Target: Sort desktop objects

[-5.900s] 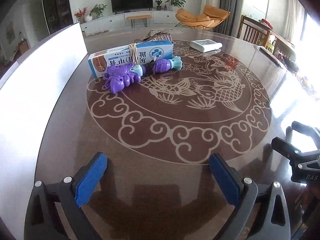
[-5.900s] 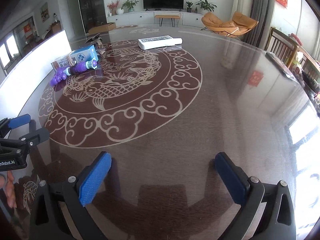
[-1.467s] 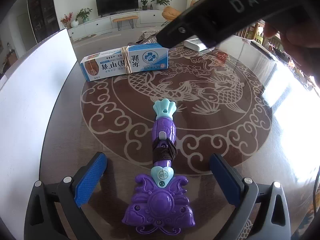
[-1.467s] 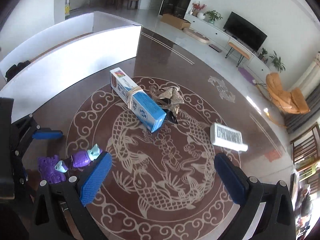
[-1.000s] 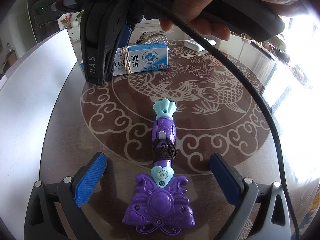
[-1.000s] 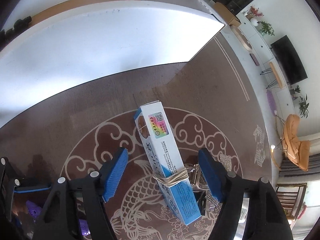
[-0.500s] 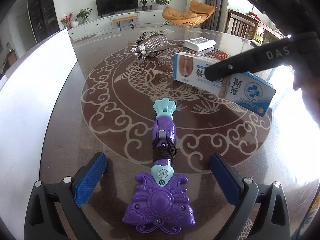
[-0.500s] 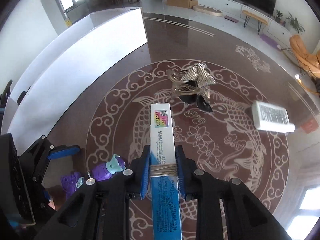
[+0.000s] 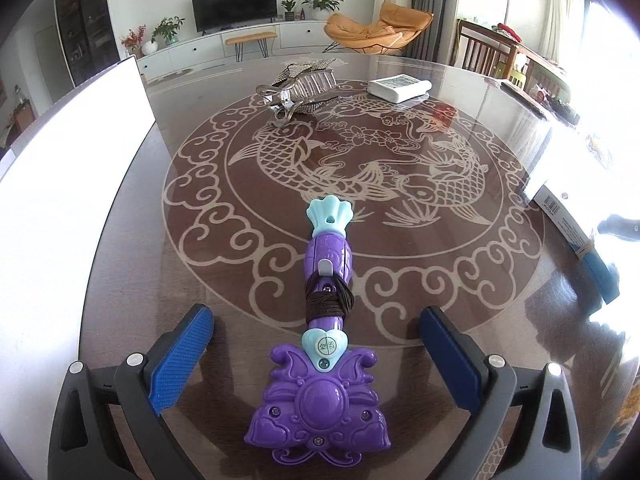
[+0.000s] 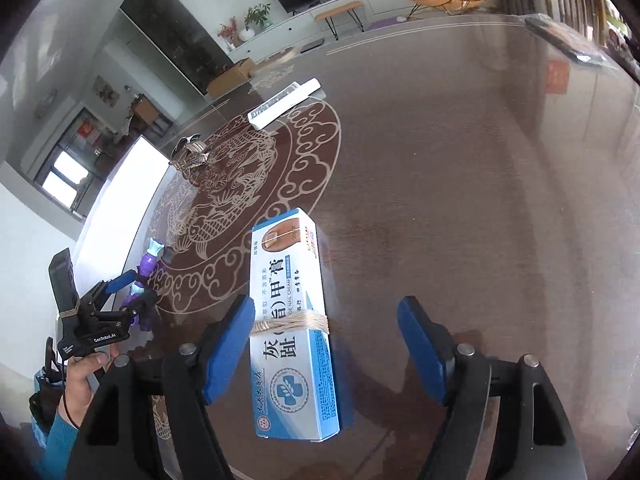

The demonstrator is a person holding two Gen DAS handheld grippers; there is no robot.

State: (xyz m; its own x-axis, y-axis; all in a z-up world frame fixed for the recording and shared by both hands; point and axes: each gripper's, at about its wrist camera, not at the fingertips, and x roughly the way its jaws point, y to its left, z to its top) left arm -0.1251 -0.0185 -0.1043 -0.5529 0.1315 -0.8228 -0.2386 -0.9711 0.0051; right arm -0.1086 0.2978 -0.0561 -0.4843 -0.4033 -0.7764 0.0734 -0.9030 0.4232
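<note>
A purple and teal toy wand lies on the dark patterned table between the fingers of my open left gripper, touching neither pad. A blue and white cream box bound with twine lies flat on the table between the fingers of my open right gripper; its left pad is against or close to the box, the right pad stands apart. The box's end shows at the right edge of the left wrist view. The wand and left gripper show at the left of the right wrist view.
A silver glittery hair clip and a white remote lie at the far side of the table. A white panel runs along the table's left edge. A dark flat object lies at the far right edge.
The right gripper carried the box to the table's right side, set it flat and opened its jaws. The left gripper and wand have not moved.
</note>
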